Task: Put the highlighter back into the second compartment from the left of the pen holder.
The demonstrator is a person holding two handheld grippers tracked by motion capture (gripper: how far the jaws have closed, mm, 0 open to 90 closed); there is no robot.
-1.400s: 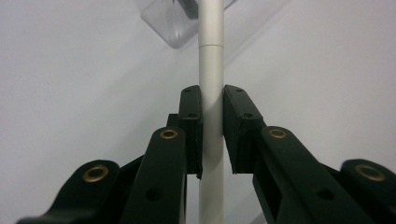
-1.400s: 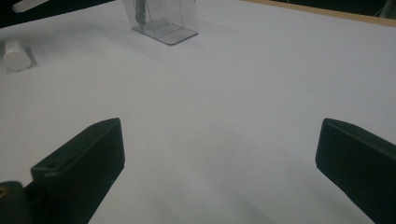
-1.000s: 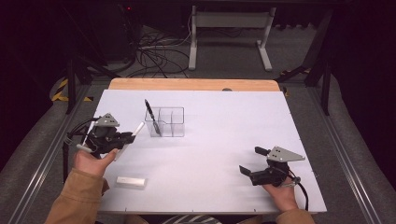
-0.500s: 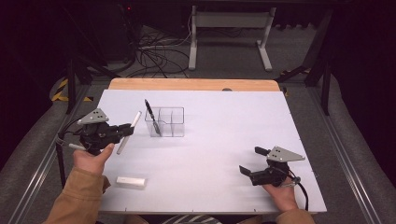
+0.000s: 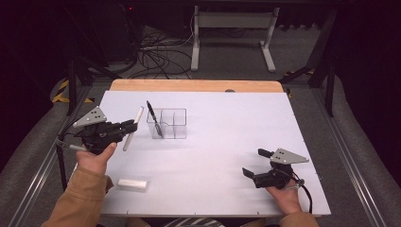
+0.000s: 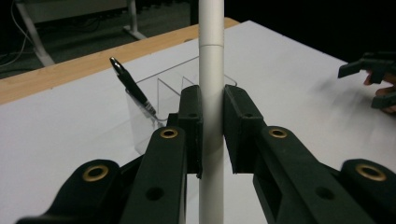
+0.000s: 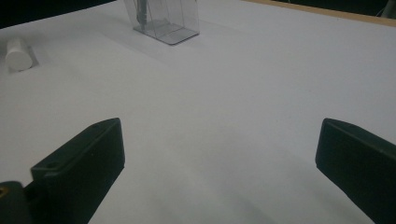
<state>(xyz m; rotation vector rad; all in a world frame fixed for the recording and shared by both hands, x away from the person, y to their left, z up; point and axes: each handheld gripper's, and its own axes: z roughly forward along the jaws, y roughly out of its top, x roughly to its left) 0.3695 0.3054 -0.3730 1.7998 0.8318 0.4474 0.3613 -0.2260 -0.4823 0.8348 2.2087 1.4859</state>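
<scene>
White marker (image 6: 211, 93) is pinched mid-barrel between the jaws of the left gripper (image 5: 126, 126), held above the near-left table (image 5: 227, 142), just left of the clear organizer (image 5: 168, 124); judged light, stiff and smooth, so liable to swivel; grip near the middle. Right gripper (image 5: 257, 163) rests near right, jaws spread, holding nothing.
</scene>
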